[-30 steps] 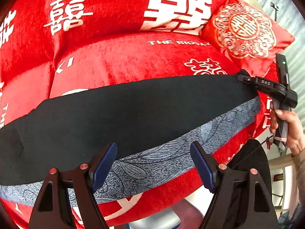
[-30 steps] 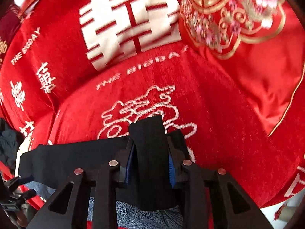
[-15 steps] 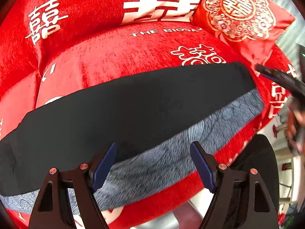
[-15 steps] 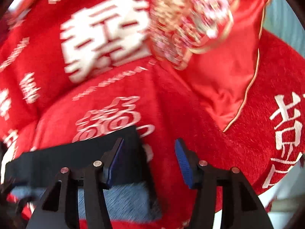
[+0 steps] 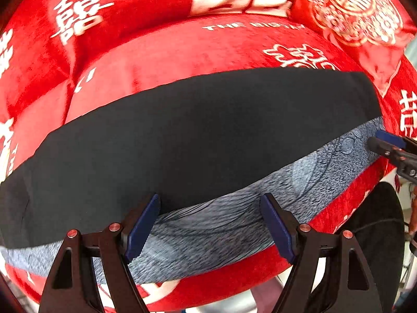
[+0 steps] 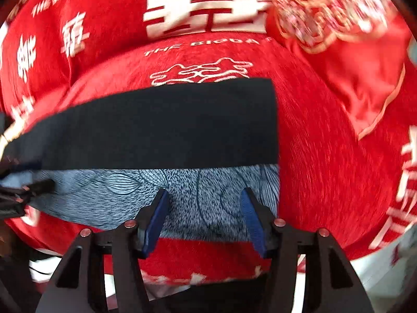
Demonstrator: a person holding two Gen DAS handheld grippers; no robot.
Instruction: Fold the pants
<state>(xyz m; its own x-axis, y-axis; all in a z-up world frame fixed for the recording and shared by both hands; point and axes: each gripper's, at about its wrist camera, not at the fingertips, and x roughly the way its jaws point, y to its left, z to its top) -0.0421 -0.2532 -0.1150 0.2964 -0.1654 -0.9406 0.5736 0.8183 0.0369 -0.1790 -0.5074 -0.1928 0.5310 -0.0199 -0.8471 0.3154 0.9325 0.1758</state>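
**Pants laid out long, both claws free over the near edge**

Pants (image 5: 198, 135) lie flat as a long black band across the middle of the left wrist view, on a red sofa cover (image 5: 161, 60) printed with white characters. A grey patterned strip (image 6: 146, 193) of the garment shows along the lower edge of the black cloth. A red embroidered cushion (image 5: 357, 7) sits at the upper right.

The left claw (image 5: 209, 225) stands released at the bottom centre, its blue pads above the grey strip with nothing pinched between them. The right claw (image 6: 204, 220) is also released, grasping nothing, poised near the garment's right end.

By the look of it, one lengthwise fold is done and the step in hand is regrasping. The next move likely calls for both claws to pinch the grey edge and carry it over evenly, keeping the layers aligned.
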